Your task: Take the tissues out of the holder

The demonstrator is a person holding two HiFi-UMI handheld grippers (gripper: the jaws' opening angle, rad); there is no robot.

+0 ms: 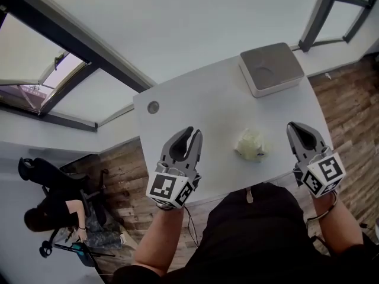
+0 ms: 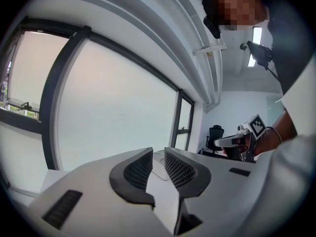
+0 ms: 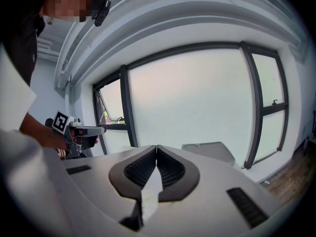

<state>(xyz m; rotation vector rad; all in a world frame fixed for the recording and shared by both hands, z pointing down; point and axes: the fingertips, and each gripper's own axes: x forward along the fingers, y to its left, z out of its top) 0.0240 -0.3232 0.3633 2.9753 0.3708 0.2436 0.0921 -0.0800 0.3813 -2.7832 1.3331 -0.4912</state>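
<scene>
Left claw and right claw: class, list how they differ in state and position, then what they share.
The left claw has its jaws slightly apart; the right claw has them shut. In the head view the left claw is left of the crumpled tissue; the right claw is right of it. Both are empty.

Bench (image 1: 195, 111) near edge hidden behind person's torso (image 1: 249, 235). Tissue holder (image 3: 210, 151) base hidden behind right gripper (image 3: 157, 148); slot contents too small to tell. Crumpled tissue (image 1: 250, 145) too blurred for sheet count.

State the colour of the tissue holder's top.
Grey top on a white body; the tissue holder shows best in the head view.
</scene>
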